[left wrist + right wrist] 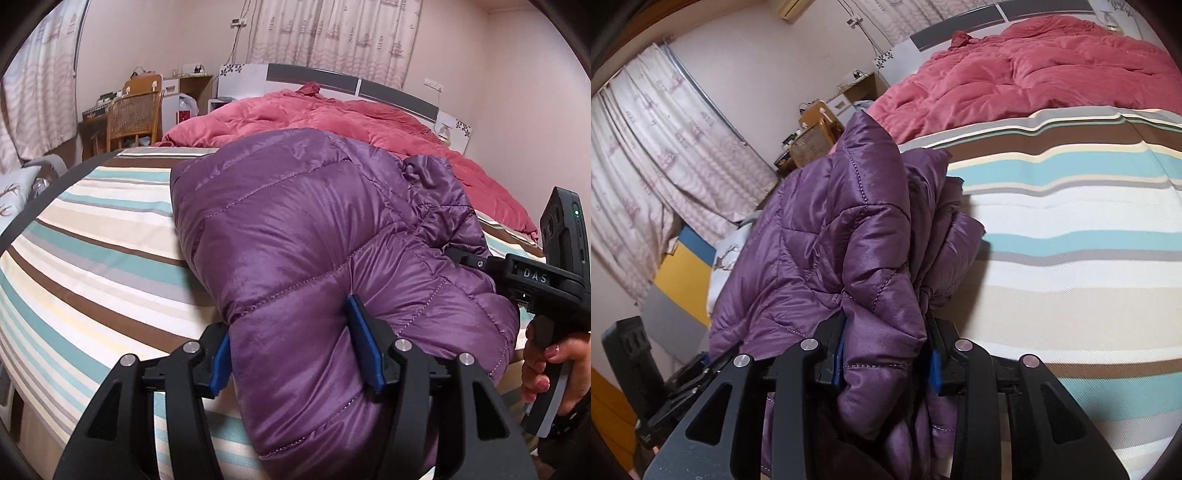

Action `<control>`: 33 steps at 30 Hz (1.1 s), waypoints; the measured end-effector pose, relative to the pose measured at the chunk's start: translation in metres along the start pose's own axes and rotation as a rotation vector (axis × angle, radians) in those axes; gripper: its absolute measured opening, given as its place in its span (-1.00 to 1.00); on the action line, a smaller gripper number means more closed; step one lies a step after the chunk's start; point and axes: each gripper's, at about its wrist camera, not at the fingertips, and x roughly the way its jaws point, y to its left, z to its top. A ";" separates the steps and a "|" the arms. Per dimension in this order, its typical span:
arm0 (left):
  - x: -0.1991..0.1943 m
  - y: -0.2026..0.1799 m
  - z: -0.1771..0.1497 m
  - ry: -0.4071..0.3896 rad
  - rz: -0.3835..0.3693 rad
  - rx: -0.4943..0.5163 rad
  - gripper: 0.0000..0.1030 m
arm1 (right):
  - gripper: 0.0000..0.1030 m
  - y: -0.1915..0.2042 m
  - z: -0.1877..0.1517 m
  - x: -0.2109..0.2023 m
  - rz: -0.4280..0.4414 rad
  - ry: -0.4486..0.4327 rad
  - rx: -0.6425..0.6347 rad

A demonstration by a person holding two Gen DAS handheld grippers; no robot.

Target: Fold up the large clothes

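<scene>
Left wrist: purple quilted jacket (314,229) folded, puffy, glossy.

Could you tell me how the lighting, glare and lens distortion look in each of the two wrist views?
Left wrist view: soft, even room light; sheen on the purple jacket; fisheye bows the striped sheet; dark vignette at the corners; left gripper sharp. Right wrist view: tilted; stripes curve strongly on the sheet; glossy highlights on the jacket; curtain slightly soft; right gripper partly buried in fabric.
</scene>
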 end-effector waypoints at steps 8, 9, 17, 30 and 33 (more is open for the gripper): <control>-0.015 0.004 -0.011 -0.011 0.006 0.031 0.21 | -0.36 0.011 -0.023 -0.025 -0.104 -0.022 -0.030; -0.017 0.002 -0.012 -0.014 0.012 0.043 0.21 | -0.39 0.011 -0.026 -0.027 -0.109 -0.018 -0.033; -0.022 0.006 -0.022 -0.025 0.024 0.086 0.22 | -0.44 0.016 -0.042 -0.033 -0.119 -0.010 -0.059; -0.047 0.013 0.006 -0.068 0.062 0.081 0.68 | -0.23 0.024 -0.022 -0.061 -0.119 -0.109 -0.027; -0.047 0.015 0.027 -0.071 0.079 0.048 0.72 | -0.23 0.047 -0.002 -0.064 -0.135 -0.146 -0.106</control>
